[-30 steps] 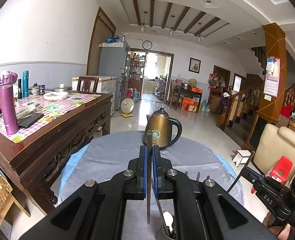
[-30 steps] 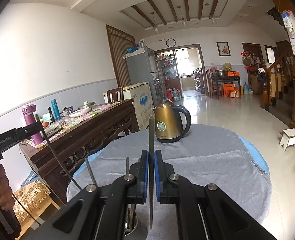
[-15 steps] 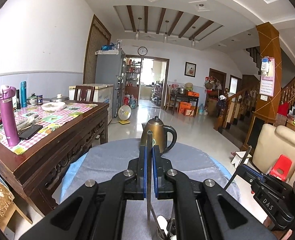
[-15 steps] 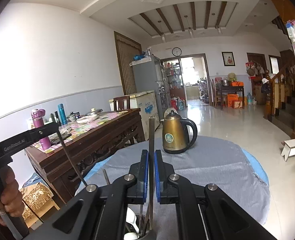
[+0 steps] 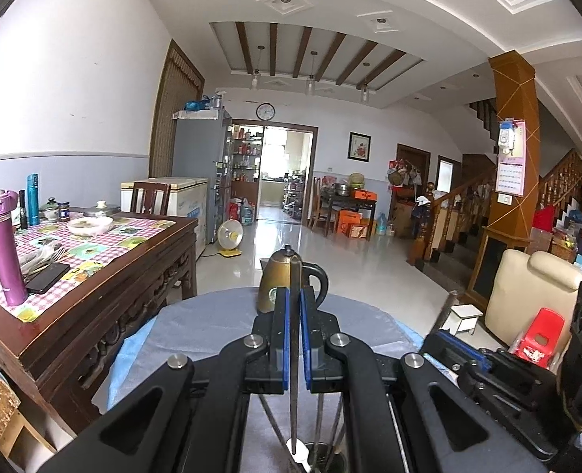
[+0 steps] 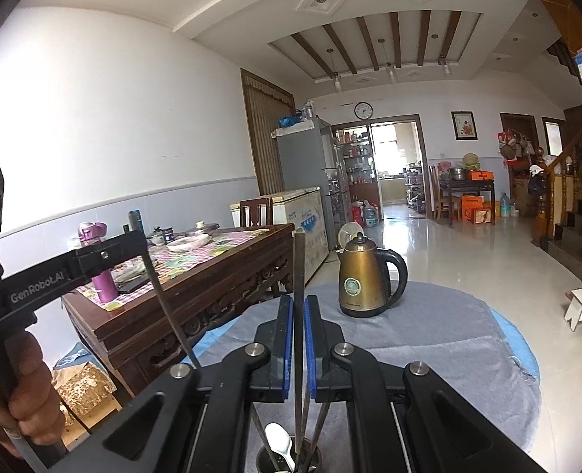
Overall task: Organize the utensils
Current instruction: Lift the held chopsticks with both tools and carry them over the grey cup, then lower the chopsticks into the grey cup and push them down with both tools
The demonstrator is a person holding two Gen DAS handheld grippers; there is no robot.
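Observation:
In the left wrist view my left gripper (image 5: pixel 295 295) is shut on a thin metal stick (image 5: pixel 294 402) that stands upright. Its lower tip hangs just over a steel utensil holder (image 5: pixel 332 459) with a white spoon (image 5: pixel 299 449) and more sticks in it. My right gripper (image 6: pixel 299 300) is likewise shut on an upright metal stick (image 6: pixel 299 260), over the same holder (image 6: pixel 265 461) and spoon (image 6: pixel 278 439). Each gripper shows in the other's view: the right gripper (image 5: pixel 435 339) at the right, the left gripper (image 6: pixel 137 242) at the left, held by a hand (image 6: pixel 27 390).
The holder stands on a round table under a grey cloth (image 6: pixel 448 339), with a brass kettle (image 6: pixel 364 283) at its far side. A dark wooden table (image 5: pixel 105 276) with a purple bottle (image 5: pixel 5 248), bowl and phone stands to the left. A cream chair (image 5: pixel 531 295) is right.
Both grippers have risen with their sticks. The holder and spoon have come into view under them, and the kettle has dropped lower in both pictures.

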